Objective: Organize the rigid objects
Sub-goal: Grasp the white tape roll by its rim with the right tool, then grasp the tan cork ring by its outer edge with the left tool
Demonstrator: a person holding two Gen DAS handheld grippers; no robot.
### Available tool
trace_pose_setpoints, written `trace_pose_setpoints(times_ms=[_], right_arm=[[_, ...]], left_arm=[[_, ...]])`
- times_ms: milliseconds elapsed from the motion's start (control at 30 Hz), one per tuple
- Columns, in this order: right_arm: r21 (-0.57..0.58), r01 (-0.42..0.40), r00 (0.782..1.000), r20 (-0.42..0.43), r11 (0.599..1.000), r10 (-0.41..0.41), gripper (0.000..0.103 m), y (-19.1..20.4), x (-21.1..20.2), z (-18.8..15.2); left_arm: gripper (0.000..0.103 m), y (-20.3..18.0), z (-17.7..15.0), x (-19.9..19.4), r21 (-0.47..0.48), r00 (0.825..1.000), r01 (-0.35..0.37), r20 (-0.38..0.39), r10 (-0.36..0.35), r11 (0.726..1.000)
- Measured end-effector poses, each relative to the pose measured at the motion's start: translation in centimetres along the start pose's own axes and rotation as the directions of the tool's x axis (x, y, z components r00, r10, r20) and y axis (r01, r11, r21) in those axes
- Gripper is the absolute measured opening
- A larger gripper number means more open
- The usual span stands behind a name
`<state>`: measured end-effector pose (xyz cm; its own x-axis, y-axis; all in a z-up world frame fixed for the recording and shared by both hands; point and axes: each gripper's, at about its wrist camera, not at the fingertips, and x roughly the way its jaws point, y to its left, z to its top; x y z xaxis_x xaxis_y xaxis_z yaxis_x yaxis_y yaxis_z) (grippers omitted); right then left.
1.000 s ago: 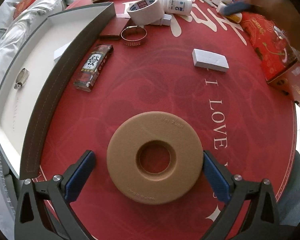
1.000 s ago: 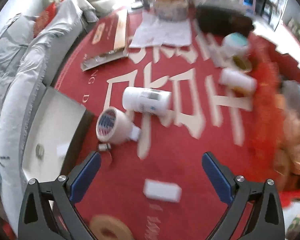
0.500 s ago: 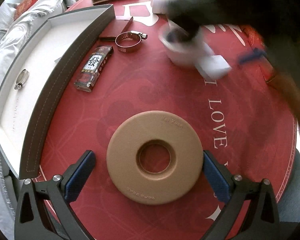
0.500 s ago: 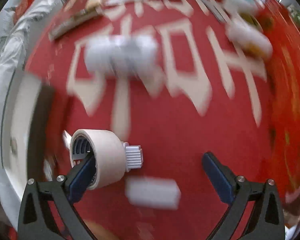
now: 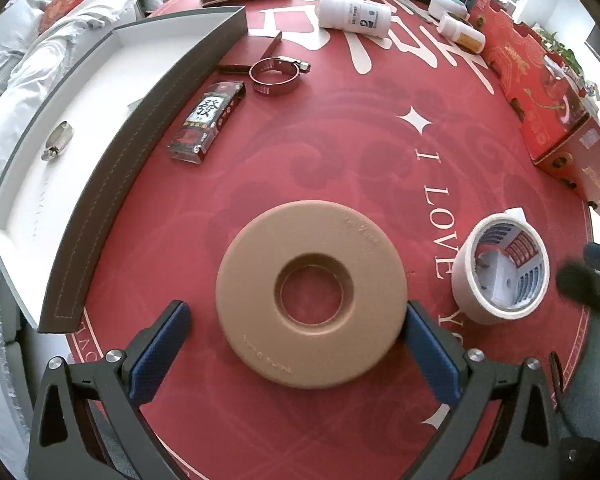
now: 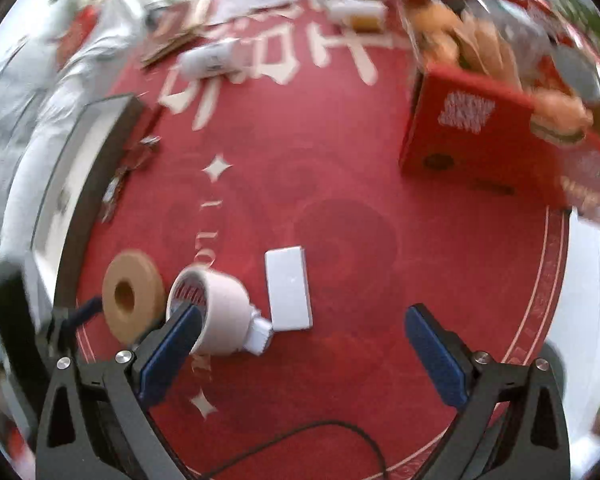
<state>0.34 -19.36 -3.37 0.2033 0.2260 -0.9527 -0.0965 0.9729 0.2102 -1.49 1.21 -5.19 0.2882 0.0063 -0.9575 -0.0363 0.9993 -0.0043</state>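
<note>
A tan ring-shaped disc [image 5: 310, 296] lies flat on the red mat between the wide-apart fingers of my left gripper [image 5: 297, 314], which is open and not pressing it. To its right a roll of cream tape [image 5: 500, 268] lies on its side. In the right wrist view the tape roll [image 6: 216, 312] sits at the tip of the left finger, and a white block [image 6: 288, 288] lies between the fingers. My right gripper [image 6: 302, 320] is open and grips nothing. A small white ribbed part [image 6: 260, 334] lies against the roll. The disc [image 6: 130, 300] shows beyond it.
A grey-walled tray [image 5: 140, 128] with a white floor runs along the left and holds a hose clamp [image 5: 58, 140]. Beside it lie a red-black packet [image 5: 208, 120] and another clamp [image 5: 278, 72]. A white bottle [image 5: 354, 12] lies far back, and red cartons [image 5: 548, 100] line the right edge.
The right gripper swept back from the far side of the mat, and the tape roll and white block came with it to beside the disc. The left gripper and disc stayed still.
</note>
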Motion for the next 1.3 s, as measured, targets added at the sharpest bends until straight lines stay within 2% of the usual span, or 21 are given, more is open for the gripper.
trace_pose_setpoints(times_ms=[133, 233, 267, 300, 467, 633, 833, 900, 967, 1033, 1067, 1167, 1200, 1233, 1300], right_arm=[[-0.235, 0.026, 0.998, 0.054, 0.972, -0.013, 0.102, 2.7, -0.6, -2.2], [-0.362, 0.042, 0.995, 0.095, 0.931, -0.008, 0.102, 5.4, -0.6, -1.7], [-0.382, 0.050, 0.995, 0.101, 0.923, -0.012, 0.102, 5.8, -0.8, 0.3], [-0.417, 0.077, 0.993, 0.113, 0.906, -0.032, 0.102, 6.3, -0.2, 0.6], [-0.487, 0.060, 0.996, 0.088, 0.871, -0.020, 0.102, 6.9, 0.2, 1.2], [-0.571, 0.036, 0.997, 0.077, 0.820, 0.010, 0.102, 7.4, 0.3, 1.0], [-0.719, 0.044, 0.997, 0.077, 0.693, 0.017, 0.100, 9.2, 0.1, -0.4], [-0.738, 0.073, 0.995, 0.097, 0.671, -0.002, 0.100, 9.9, 0.5, -0.4], [-0.738, 0.053, 0.997, 0.075, 0.673, 0.004, 0.089, 10.5, 1.2, 0.0], [-0.735, 0.039, 0.999, 0.039, 0.677, -0.015, 0.054, 10.8, 2.1, 0.1], [-0.727, 0.056, 0.998, 0.035, 0.684, -0.045, 0.054, 10.8, 2.5, 0.3], [-0.675, 0.052, 0.998, 0.062, 0.736, -0.015, 0.054, 10.2, 1.4, 0.5], [-0.641, 0.045, 0.997, 0.077, 0.767, 0.005, 0.054, 9.6, 0.6, 0.6], [-0.616, 0.041, 0.996, 0.084, 0.787, 0.014, 0.054, 9.2, 0.2, 0.7], [-0.519, 0.017, 0.994, 0.098, 0.854, 0.039, 0.054, 7.5, -1.1, 1.0]], left_arm=[[0.103, 0.2, 0.3, 0.3, -0.008, 1.000, -0.003, -0.008, 0.003, 1.000], [0.103, 0.5, 0.8, -0.3, -0.009, 1.000, -0.003, -0.013, 0.003, 1.000], [0.103, 0.5, 1.0, -0.3, -0.009, 1.000, -0.005, -0.015, 0.005, 1.000], [0.103, 0.6, 1.5, -0.3, -0.020, 1.000, -0.007, -0.017, 0.007, 1.000], [0.103, 1.0, 2.6, -0.3, -0.009, 1.000, -0.008, 0.002, 0.008, 1.000], [0.103, 1.5, 2.8, -0.5, 0.014, 0.999, 0.004, 0.033, -0.005, 1.000], [0.103, 2.1, 2.8, -0.7, 0.015, 0.999, 0.005, 0.034, -0.005, 1.000], [0.103, 1.8, 2.5, -0.5, 0.007, 0.999, 0.002, 0.037, -0.002, 1.000], [0.103, 1.3, 2.6, -0.2, 0.001, 0.999, -0.002, 0.037, 0.002, 1.000], [0.103, 1.0, 2.6, 0.0, 0.004, 0.999, -0.003, 0.039, 0.003, 1.000], [0.103, 1.0, 2.7, 0.0, 0.009, 0.999, -0.003, 0.033, 0.003, 1.000], [0.100, 0.8, 2.9, 0.1, -0.001, 1.000, -0.001, 0.020, 0.001, 1.000], [0.091, 0.6, 2.8, -0.1, 0.000, 0.999, -0.001, 0.032, 0.001, 1.000], [0.089, 0.2, 2.7, -0.5, 0.013, 0.999, -0.002, 0.050, 0.002, 1.000], [0.089, -0.4, 2.7, -0.5, 0.030, 0.999, -0.016, 0.045, 0.015, 0.999]])
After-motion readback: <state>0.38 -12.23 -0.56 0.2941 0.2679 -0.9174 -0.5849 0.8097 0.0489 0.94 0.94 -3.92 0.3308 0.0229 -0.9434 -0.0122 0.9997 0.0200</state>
